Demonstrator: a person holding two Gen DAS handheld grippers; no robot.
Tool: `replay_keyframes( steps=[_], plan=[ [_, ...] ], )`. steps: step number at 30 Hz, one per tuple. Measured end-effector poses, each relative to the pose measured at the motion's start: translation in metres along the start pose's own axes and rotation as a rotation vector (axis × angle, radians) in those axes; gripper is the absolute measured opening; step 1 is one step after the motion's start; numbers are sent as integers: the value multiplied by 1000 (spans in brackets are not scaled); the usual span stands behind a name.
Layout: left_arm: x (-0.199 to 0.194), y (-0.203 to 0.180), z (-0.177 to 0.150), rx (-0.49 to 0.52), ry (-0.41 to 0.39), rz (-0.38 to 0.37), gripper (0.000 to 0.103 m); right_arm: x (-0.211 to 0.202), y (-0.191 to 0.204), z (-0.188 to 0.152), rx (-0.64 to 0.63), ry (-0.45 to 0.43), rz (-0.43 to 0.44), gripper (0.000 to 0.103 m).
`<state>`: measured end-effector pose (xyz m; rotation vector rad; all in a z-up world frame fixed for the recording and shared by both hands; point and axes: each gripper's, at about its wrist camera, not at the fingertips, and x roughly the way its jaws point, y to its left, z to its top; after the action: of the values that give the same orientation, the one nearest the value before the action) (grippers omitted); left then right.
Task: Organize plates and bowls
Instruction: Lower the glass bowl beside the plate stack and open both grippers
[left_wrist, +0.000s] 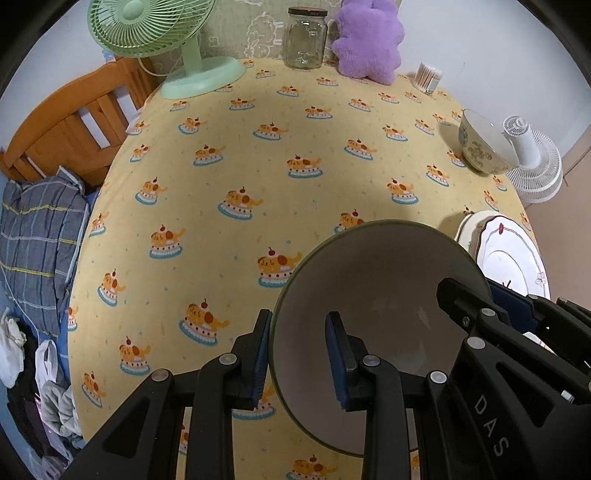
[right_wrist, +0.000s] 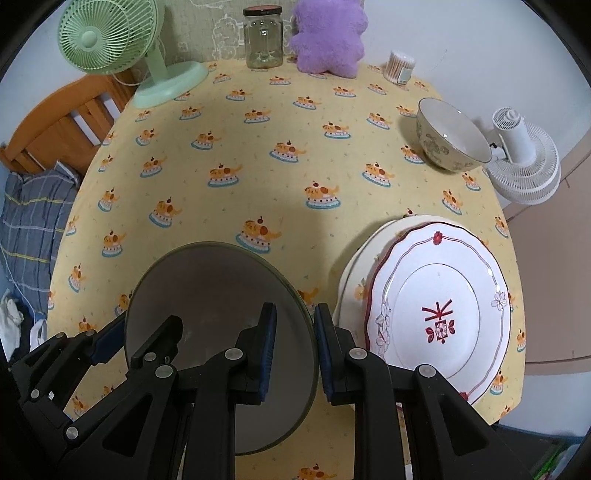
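Note:
A large bowl (left_wrist: 376, 295) (right_wrist: 214, 295), pale grey inside with a dark green rim, is held over the yellow tablecloth by both grippers. My left gripper (left_wrist: 300, 363) (right_wrist: 127, 338) is shut on the bowl's left rim, one pad outside and one inside. My right gripper (right_wrist: 295, 350) (left_wrist: 487, 299) is shut on the opposite rim in the same way. To the right of the bowl a white plate with red patterns (right_wrist: 439, 306) (left_wrist: 509, 258) lies on a cream plate (right_wrist: 354, 288). A floral-patterned bowl (right_wrist: 447, 136) (left_wrist: 480, 147) stands at the far right.
Along the back edge stand a green fan (left_wrist: 155, 33), a glass jar (left_wrist: 304, 40), a purple plush (left_wrist: 365, 44) and a cotton swab tub (left_wrist: 428, 77). A white fan (right_wrist: 524, 166) hangs at the right edge. A wooden bed frame (left_wrist: 74, 125) and pillow (left_wrist: 37, 236) are left of the table.

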<state>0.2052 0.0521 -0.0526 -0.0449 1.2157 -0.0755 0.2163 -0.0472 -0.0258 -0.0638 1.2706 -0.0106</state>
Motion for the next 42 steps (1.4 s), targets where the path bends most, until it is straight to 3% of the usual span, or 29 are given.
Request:
replay_keyframes(
  steps=[12, 18, 20, 26, 28, 33, 42],
  plan=[
    [1, -2, 3, 21, 13, -2, 30, 6, -4, 4, 20, 9, 16, 28],
    [-7, -3, 2, 45, 6, -24, 47, 0, -8, -1, 58, 9, 61, 34],
    [-11, -3, 1, 58, -4, -36, 59, -4, -9, -3, 74, 5, 58, 34],
    [-31, -2, 1, 99, -58, -57, 73, -23, -12, -8, 107, -41, 25, 34],
    [-37, -1, 1, 106, -71, -65, 76, -30, -15, -9, 130, -56, 20, 38],
    [-54, -1, 5, 133, -108, -117, 87, -48, -21, -11, 180, -94, 7, 66],
    [-69, -19, 20, 171, -150, -135, 92, -73, -29, 1, 159, -158, -116, 72]
  ],
)
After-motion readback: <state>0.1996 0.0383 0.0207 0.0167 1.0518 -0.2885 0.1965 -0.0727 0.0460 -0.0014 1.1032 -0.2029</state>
